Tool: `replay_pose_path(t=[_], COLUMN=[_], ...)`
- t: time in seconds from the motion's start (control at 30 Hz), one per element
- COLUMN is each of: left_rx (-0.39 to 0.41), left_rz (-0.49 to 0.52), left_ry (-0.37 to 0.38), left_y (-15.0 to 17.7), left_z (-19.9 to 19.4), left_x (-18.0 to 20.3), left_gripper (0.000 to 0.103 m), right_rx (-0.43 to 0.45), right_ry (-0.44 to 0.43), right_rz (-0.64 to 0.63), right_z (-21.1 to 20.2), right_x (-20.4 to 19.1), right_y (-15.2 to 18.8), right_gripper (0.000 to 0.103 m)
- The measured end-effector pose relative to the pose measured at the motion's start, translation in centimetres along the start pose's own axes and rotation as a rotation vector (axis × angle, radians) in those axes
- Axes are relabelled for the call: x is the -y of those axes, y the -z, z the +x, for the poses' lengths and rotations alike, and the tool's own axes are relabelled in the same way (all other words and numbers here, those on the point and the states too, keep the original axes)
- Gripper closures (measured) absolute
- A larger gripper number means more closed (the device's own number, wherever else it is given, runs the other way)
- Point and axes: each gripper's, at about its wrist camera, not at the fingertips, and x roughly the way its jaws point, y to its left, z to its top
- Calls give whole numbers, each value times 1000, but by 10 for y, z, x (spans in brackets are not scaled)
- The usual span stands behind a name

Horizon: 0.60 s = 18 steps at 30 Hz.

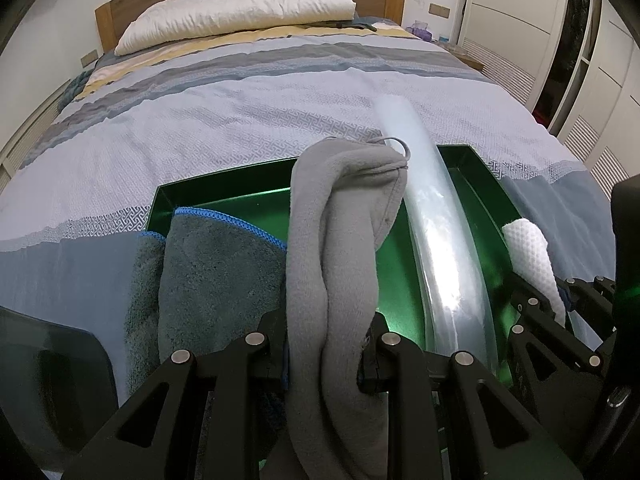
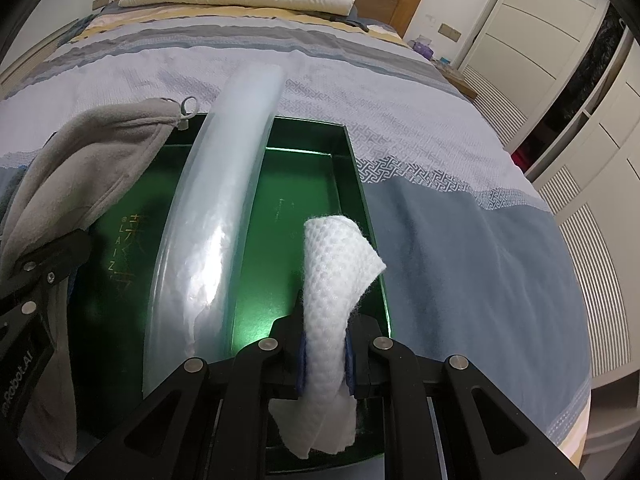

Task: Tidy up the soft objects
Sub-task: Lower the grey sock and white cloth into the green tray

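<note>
Terrycloth comes first at the left: we see a dark grey-teal towel [image 1: 208, 280] with a bright blue stitched hem, thick-piled and folded, lying half in the green tray [image 1: 224, 200] and half over its near left rim. Only the left wrist view shows it plainly.

Next to it we find the grey fleece cloth [image 1: 332, 248], soft, matte and bunched into a long roll, with a small loop at its far corner. The left gripper [image 1: 326, 354] is clamped on it, the roll running out between the pads and draping forward over the tray.

Further right a translucent, glossy plastic roll [image 2: 216, 216] lies lengthwise in the tray and sticks out over its far rim onto the bed cover [image 2: 460, 240], a woven cloth in pale lilac, grey and slate bands with a key-pattern border.

The right wrist view alone shows gold lettering on the tray's shiny floor, between fleece and plastic roll; we think it is a brand mark, though it is too warped to read.

At the right, the right gripper [image 2: 325, 354] is closed on a white waffle-textured cloth [image 2: 336, 276], thin and curled, standing up from the blue pads above the tray's right side.

A white crumpled pillow [image 1: 240, 8] rests against the wooden headboard [image 1: 108, 20].
</note>
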Motion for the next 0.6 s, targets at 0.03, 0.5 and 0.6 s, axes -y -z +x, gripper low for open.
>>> replay_pose_path(t=[0.03,0.5,0.6], left_rx=[1,-13,-15], left_rz=[2,10,14], left_ry=[-2,-18,-22], left_y=[0,1,2], left_z=[0,6,6], left_x=[0,1,1], left_gripper=[85,84,84], right_rx=[1,-10,-13], right_ry=[1,7,7], right_rz=[-1,-9,-5], right_z=[0,5,7], right_x=[0,0,1], right_y=[0,-2,-2], right_gripper=[90,90,89])
